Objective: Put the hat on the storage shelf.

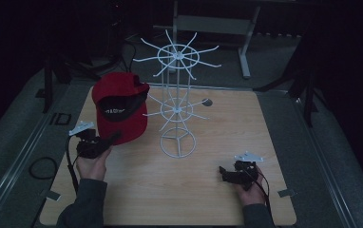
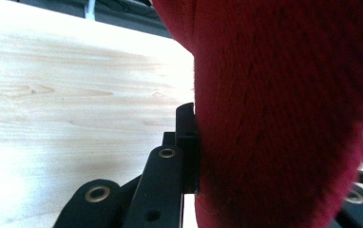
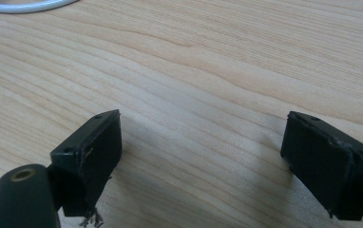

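Gripping red cap (image 1: 121, 108) by its brim, left claw (image 1: 107, 142) clamped, right claw (image 3: 203, 166) apart

White lettering runs across the dark inner band of the red cap (image 1: 120, 107) in the high view, but it is too small and blurred to read; not one letter can be made out for certain. Left of the cap, just off the edge of the tabletop (image 1: 170, 190), a dark mark on the grey floor (image 1: 23, 137) looks like the letters "ID", though the dim light leaves that reading unsure. In the left gripper view the cap's red fabric carries no writing on the part seen. In the right gripper view the bare wood carries no print, label or number either.
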### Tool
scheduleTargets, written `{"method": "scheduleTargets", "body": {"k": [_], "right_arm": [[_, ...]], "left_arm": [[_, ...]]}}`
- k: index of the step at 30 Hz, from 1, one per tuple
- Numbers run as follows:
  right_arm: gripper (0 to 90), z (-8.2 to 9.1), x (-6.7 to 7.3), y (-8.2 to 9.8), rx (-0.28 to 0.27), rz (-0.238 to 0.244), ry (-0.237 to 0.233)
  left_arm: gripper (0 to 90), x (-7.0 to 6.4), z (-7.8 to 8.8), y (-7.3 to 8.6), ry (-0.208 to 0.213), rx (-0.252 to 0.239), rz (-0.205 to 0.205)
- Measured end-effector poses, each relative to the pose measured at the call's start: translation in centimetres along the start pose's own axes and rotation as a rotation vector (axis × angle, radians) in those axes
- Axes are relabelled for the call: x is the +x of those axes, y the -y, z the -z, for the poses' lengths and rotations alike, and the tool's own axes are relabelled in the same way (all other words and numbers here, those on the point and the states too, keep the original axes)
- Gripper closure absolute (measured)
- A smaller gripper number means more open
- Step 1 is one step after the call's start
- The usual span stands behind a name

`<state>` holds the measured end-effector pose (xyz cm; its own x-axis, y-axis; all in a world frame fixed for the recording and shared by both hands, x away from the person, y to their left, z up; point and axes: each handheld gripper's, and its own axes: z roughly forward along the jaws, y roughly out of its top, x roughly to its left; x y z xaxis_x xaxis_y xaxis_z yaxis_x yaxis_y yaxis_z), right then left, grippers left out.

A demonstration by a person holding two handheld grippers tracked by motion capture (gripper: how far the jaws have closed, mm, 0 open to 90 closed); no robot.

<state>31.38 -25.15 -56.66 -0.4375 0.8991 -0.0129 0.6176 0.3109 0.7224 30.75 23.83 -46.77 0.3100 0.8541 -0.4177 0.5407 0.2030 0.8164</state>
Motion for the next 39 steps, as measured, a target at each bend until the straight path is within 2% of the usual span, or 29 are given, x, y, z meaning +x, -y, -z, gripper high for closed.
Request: {"method": "scheduleTargets", "body": {"k": [29, 39], "right_arm": [[13.4, 0.0, 0.1, 0.0, -0.003, -0.003, 0.0], [13.4, 0.0, 0.1, 0.0, -0.002, -0.003, 0.0]], "left_arm": [[84.7, -1.2, 1.7, -3.8, 0.004, -0.088, -0.05], [84.7, -1.3, 1.8, -4.6, 0.012, -0.114, -0.052]]}}
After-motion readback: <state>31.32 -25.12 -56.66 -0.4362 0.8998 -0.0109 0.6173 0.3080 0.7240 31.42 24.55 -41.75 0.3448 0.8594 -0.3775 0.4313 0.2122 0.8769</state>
